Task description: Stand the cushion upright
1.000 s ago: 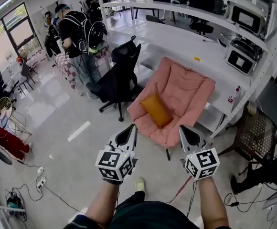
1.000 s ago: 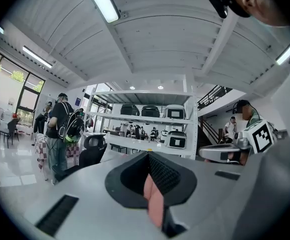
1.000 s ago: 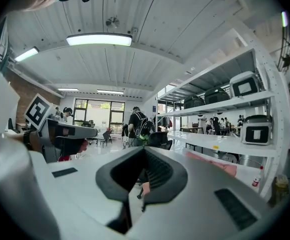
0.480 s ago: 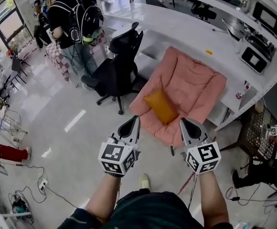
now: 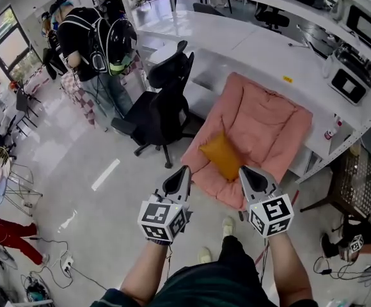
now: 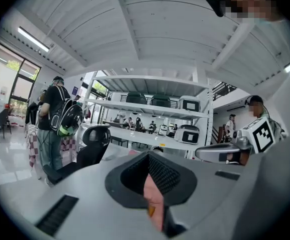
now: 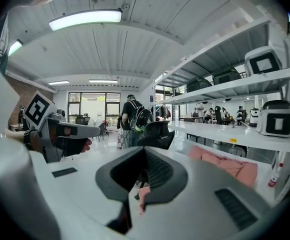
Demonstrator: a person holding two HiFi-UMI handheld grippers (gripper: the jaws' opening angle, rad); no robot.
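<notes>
An orange cushion point(image 5: 222, 155) lies flat and slanted on the seat of a pink padded chair point(image 5: 268, 123). My left gripper point(image 5: 185, 171) is shut and empty, with its tip just short of the chair's near left edge. At the same height my right gripper point(image 5: 244, 171) is shut and empty too, its tip over the chair's front edge, right of the cushion. Neither touches the cushion. In the left gripper view the closed jaws point(image 6: 151, 180) leave a notch that shows pink fabric and a sliver of the orange cushion point(image 6: 150, 211). The right gripper view looks past its closed jaws point(image 7: 145, 178) at the pink chair point(image 7: 230, 167).
A black office chair point(image 5: 163, 104) stands just left of the pink chair. Behind both runs a long white counter point(image 5: 236, 40) under shelves with microwave-like appliances point(image 5: 348, 85). A person with a backpack point(image 5: 89, 40) stands at the back left. A wire crate point(image 5: 355, 181) sits right; cables point(image 5: 57, 264) lie left.
I have walked closer to the pink chair. Both grippers moved forward side by side and now reach its front edge. Both stayed shut.
</notes>
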